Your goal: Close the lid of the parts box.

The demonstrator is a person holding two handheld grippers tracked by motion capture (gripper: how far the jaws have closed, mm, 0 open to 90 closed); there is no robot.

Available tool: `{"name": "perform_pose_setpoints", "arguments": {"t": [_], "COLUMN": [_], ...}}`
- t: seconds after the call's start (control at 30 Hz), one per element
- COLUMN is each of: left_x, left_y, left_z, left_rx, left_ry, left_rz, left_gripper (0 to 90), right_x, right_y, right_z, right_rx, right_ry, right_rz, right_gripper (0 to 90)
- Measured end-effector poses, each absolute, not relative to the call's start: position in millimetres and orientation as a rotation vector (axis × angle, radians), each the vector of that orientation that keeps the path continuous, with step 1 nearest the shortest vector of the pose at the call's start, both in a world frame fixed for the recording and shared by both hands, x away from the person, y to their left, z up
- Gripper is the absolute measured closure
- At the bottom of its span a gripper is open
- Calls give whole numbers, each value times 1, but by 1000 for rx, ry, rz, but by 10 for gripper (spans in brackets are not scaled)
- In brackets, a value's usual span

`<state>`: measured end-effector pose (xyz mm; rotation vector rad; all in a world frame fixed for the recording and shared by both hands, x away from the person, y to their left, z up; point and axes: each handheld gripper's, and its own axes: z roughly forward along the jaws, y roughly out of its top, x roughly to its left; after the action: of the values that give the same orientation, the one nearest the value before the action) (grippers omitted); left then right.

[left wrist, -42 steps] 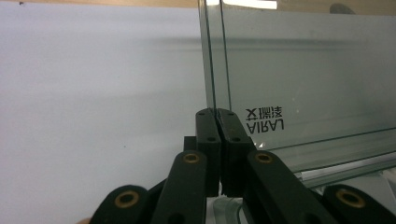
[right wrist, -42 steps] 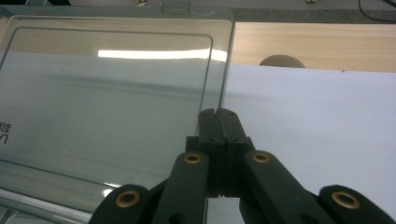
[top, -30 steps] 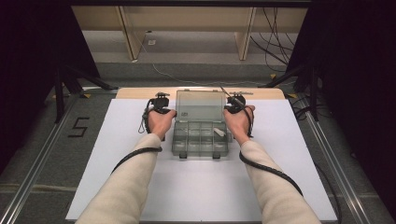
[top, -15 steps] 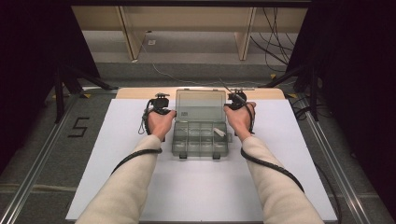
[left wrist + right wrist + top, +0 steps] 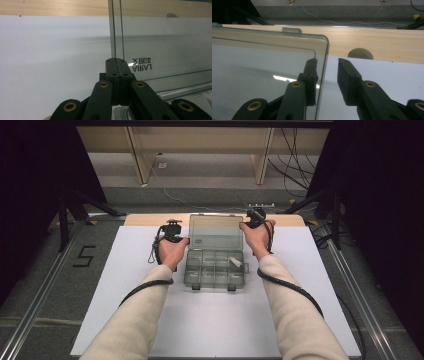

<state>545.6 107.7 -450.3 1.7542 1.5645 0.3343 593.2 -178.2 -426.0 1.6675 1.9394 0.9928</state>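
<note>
Two hand-held grippers flanking the lid of a clear box, standing open mid-counter on the white sheet. Left hand-held gripper pinching the lid's left edge, jaws pressed together on the clear plastic beside its printed label. Right hand-held gripper straddling the lid's right edge, jaws having just been opening, spread now, pads no longer pressing, edge sitting between them, nearer the left jaw. Lid rising upright at the box's far side.

Cream sleeves, black brass-riveted gripper
</note>
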Motion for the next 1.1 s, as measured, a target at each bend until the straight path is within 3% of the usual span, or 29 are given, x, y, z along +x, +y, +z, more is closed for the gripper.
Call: {"name": "perform_pose_setpoints", "arguments": {"t": [0.4,0.93,1.1], "left_x": [545,546,548], "left_y": [106,111,111], "left_z": [-451,-456,-455], "left_rx": [1770,1783,1806], "left_ry": [1538,1526,1491], "left_rz": [347,310,316], "left_gripper": [893,873,806], "right_x": [598,589,586], "right_y": [-180,-174,-175], "right_z": [-428,-424,-423], "right_rx": [1718,1679,1613], "right_ry": [1932,1879,1866], "right_rz": [1002,1006,1029], "right_gripper": [866,885,886]}}
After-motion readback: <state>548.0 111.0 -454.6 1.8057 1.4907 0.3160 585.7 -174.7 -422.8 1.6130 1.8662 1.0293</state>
